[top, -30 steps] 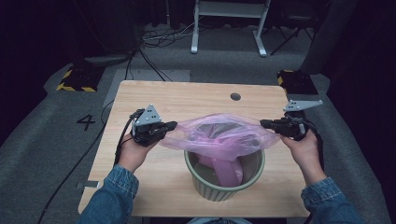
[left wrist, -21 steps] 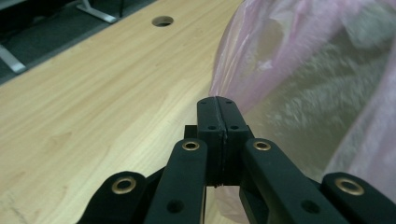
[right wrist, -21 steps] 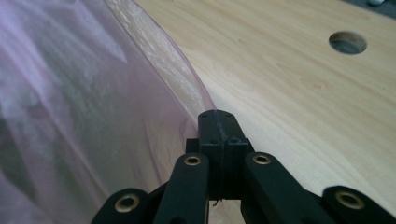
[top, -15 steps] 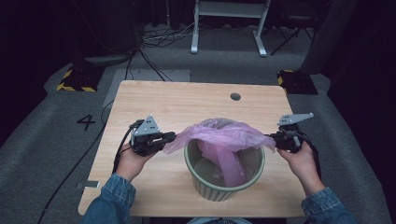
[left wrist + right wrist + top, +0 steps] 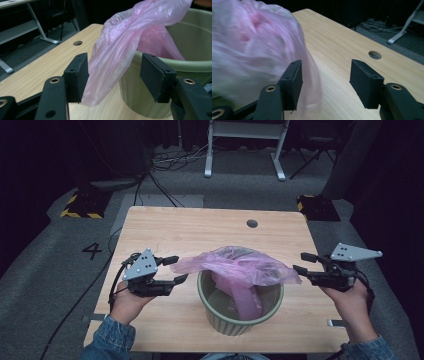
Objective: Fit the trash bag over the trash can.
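Note:
A green ribbed bin stands near the table's front middle. A pink plastic bag lies loosely over its mouth and hangs inside; both ends droop past the rim. My left gripper is open just left of the bin. The bag's left end hangs between its jaws, untouched by either pad. Right of the bin, my right gripper is open too. The bag shows blurred at the left of the right gripper view, brushing past the left pad.
The wooden table has a round cable hole at the back right. A white desk frame and cables stand on the grey floor behind. A yellow-black striped block lies at the left.
Both grippers let go of the bag's edges and opened. The stretched bag has slumped onto the bin. Both hands came lower and slightly toward the person.

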The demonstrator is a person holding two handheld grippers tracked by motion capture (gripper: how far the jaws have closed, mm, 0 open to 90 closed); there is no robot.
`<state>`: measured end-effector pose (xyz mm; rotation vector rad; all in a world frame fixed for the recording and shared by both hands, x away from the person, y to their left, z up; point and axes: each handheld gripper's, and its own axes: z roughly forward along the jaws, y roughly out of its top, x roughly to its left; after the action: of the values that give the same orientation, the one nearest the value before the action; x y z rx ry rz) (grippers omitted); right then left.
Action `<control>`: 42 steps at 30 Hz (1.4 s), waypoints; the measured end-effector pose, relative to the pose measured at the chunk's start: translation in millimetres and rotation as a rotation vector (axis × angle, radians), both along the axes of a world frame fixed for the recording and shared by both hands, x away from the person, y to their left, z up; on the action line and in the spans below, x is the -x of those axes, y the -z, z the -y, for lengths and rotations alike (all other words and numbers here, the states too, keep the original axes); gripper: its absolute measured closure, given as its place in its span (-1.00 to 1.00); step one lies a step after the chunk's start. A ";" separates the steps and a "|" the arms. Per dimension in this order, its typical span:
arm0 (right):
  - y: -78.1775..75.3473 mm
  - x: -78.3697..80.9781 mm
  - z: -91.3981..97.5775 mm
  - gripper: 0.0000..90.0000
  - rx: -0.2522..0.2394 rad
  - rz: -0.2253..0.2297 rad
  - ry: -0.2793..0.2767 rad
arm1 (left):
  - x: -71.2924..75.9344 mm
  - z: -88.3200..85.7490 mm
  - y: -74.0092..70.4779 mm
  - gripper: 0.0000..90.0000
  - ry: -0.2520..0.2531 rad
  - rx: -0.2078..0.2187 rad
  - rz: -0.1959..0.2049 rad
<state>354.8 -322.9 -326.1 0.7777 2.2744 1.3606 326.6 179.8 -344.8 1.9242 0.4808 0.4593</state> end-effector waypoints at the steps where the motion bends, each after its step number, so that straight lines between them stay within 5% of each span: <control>1: -3.4 4.3 1.1 -0.03 0.001 0.008 -0.007 | -1.4 1.9 0.3 -0.13 -0.003 -0.010 0.000; 9: -25.4 25.4 11.8 -0.06 -0.029 0.028 -0.085 | -25.8 14.3 -2.5 -0.11 -0.007 -0.011 -0.040; 15: -13.7 23.8 -8.0 -0.04 0.007 -0.002 -0.179 | -32.7 26.3 1.1 0.08 0.021 -0.039 -0.073; 17: -8.5 20.8 -13.5 0.08 0.009 -0.012 -0.184 | -32.2 27.7 0.8 0.30 0.047 -0.030 -0.084; 20: -6.6 17.9 -16.8 0.62 -0.004 -0.038 -0.199 | -29.6 28.6 -1.4 0.68 0.060 -0.029 -0.077; 23: -8.8 19.1 -19.2 1.00 -0.005 -0.049 -0.198 | -24.7 27.7 -4.0 0.93 0.069 -0.015 -0.057; 32: -8.2 43.4 -22.5 1.00 0.007 -0.064 -0.275 | 9.8 18.3 -2.9 0.97 0.164 0.002 0.006; 42: 13.8 73.9 -18.8 1.00 0.018 -0.132 -0.376 | 39.4 8.4 19.1 0.98 0.300 -0.018 0.008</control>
<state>280.9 -304.2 -339.9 0.4582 2.6318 1.4797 287.1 171.4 -363.9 1.9695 0.1779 0.2765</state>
